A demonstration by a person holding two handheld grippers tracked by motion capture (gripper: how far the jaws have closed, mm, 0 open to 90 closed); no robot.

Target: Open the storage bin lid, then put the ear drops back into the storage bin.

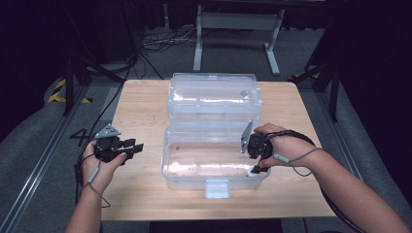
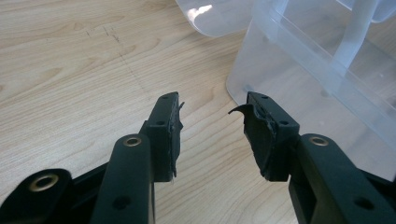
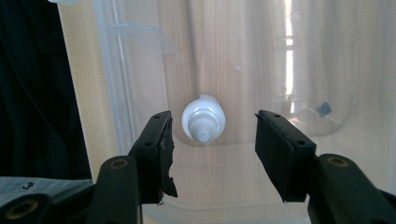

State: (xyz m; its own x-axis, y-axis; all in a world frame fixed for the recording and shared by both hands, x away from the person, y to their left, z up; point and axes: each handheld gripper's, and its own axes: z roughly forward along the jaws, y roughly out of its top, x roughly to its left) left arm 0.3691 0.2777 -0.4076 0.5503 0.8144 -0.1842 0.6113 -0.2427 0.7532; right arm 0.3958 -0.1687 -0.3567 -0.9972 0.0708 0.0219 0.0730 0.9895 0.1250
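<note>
A clear plastic box [image 1: 167,145] stands open in the middle of the wooden table [image 1: 141,107], its lid [image 1: 214,94] folded back behind it. A small white bottle [image 3: 203,119] stands upright on the box floor near the front right corner. My right gripper [image 3: 213,116] points straight down over it, open, with the bottle's cap below and between the fingers and a gap on each side. From above, the right gripper [image 1: 257,169] hangs just inside the box's right wall. My left gripper [image 2: 212,107] is open and holds nothing, low over the table to the left of the box [image 2: 299,79].
A white latch [image 1: 217,188] sticks out from the box's front wall near the table's front edge. Bare wood lies left of the box around the left gripper [image 1: 136,146]. A metal frame [image 1: 238,29] and cables lie on the dark floor behind the table.
</note>
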